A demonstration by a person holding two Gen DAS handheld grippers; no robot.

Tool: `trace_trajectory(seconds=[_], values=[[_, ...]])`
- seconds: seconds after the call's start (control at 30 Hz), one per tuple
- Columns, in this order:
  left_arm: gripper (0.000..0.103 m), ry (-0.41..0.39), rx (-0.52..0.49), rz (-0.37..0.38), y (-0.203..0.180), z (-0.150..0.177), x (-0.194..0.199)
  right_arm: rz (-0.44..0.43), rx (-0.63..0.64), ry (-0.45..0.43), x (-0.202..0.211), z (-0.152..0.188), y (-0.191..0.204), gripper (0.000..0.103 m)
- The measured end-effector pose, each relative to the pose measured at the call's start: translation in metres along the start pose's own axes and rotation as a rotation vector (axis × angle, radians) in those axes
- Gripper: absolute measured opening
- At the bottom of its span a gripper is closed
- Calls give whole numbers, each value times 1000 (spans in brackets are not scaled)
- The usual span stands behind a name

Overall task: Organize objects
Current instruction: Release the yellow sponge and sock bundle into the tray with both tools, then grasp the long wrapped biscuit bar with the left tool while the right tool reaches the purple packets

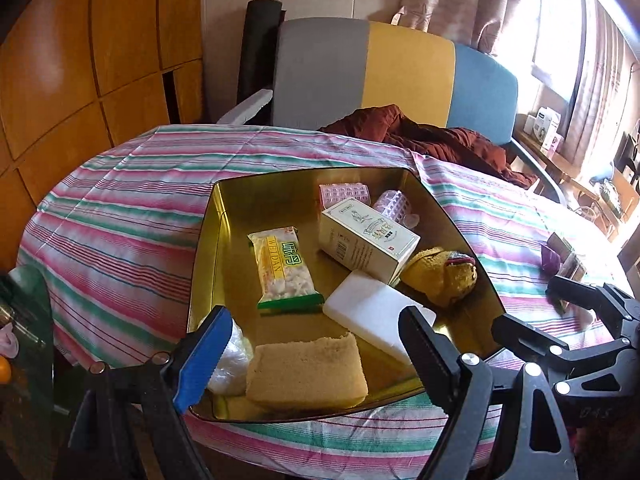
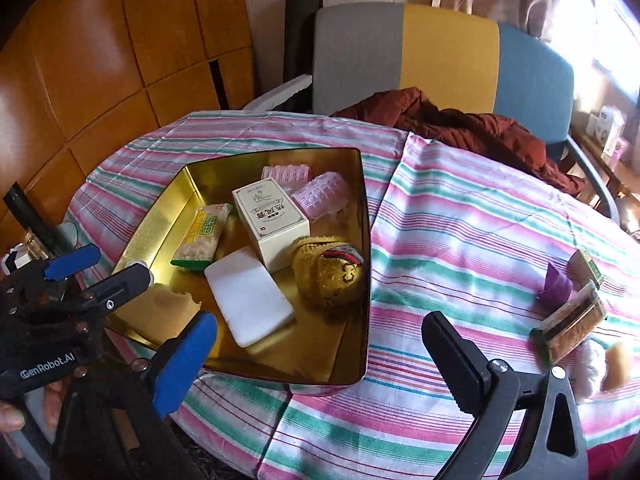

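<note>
Covering the table, striped cloth (image 2: 460, 216), tricolour chair (image 2: 444, 56), wood panelling (image 2: 80, 60) behind.

Striped-cloth table (image 2: 460, 216), gold tin (image 2: 362, 216), small packets (image 2: 576, 316)

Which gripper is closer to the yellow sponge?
Left. The left gripper hangs right over the yellow sponge in the gold tin; the right gripper is off beside the tin.

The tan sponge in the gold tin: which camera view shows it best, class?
The left wrist view. There the tan sponge lies whole and unobstructed at the near end of the gold tin. In the right wrist view the left claw covers most of it, leaving only its ragged edge visible.
</note>
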State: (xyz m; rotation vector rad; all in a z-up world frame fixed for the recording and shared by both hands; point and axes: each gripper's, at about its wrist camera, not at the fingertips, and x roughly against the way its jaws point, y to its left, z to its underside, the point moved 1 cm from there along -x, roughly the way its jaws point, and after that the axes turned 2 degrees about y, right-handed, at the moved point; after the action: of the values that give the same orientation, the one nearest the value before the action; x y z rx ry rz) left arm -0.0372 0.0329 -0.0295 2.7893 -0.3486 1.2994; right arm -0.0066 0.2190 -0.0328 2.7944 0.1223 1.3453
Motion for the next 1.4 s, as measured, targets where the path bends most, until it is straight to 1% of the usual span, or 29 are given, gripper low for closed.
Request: trace_trajectory(seconds=[0.1,0.43,0.77,1.1,1.3,1.4], values=[[87,-10,-24,-31,-5,2,1,14,-6,-21,3,2,-2,103],[87,-28,-75,-61,-18,3,5,37,-33,-62,10,5,-9,103],[87,-51,-150,-92,-35,2,9,51,-94,-63,9,10,-32,103],[87,-57,-229,-84,-61,2,11,104,-179,-73,15,13,-77,103],[87,-52,-276,-67,-79,1,9,168,-236,-95,27,10,-115,103],[87,-42,-299,-40,-90,1,6,204,-263,-99,33,9,-136,103]])
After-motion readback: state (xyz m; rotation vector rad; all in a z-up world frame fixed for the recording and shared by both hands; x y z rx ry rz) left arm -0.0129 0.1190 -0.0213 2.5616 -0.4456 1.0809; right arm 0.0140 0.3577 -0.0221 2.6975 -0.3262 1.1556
